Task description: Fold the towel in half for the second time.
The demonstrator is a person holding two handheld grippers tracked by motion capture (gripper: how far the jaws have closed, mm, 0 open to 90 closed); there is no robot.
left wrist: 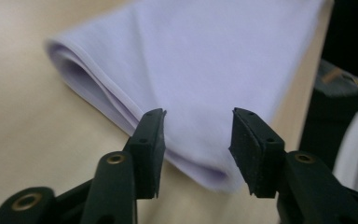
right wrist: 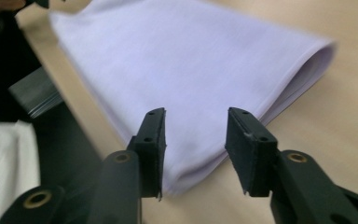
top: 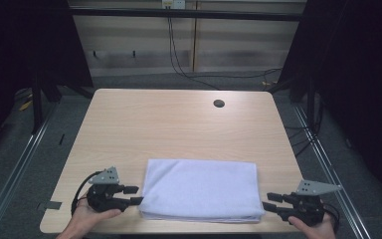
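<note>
- A folded white towel (top: 200, 189) lies flat on a light wooden table (top: 174, 124), near the table's front edge, with its long side running from one gripper to the other.
- The left gripper (top: 132, 195) sits at the towel's left end, held in the person's left hand (top: 90, 215); its tips point right and reach the near left corner of the cloth.
- In the left gripper view, the left gripper (left wrist: 196, 140) has its jaws spread apart, with the towel (left wrist: 205, 70) showing in the gap between them. The stacked folds of the cloth lie just ahead and to the left of the jaws, and the near corner sits right beneath the tips. Whether the pads touch the cloth cannot be told.
- The right gripper (top: 269, 200) is at the towel's right end, held in the person's right hand (top: 314, 228); its tips point left, just beside the near right corner.
- In the right gripper view, the right gripper (right wrist: 195, 135) also has its jaws parted and holds nothing. The towel (right wrist: 186, 60) stretches away ahead of it, its rounded fold off to the right of the jaws, and the near corner lies below the gap.
- A dark round hole (top: 219, 103) in the table lies well beyond both grippers, on the far side of the towel.
</note>
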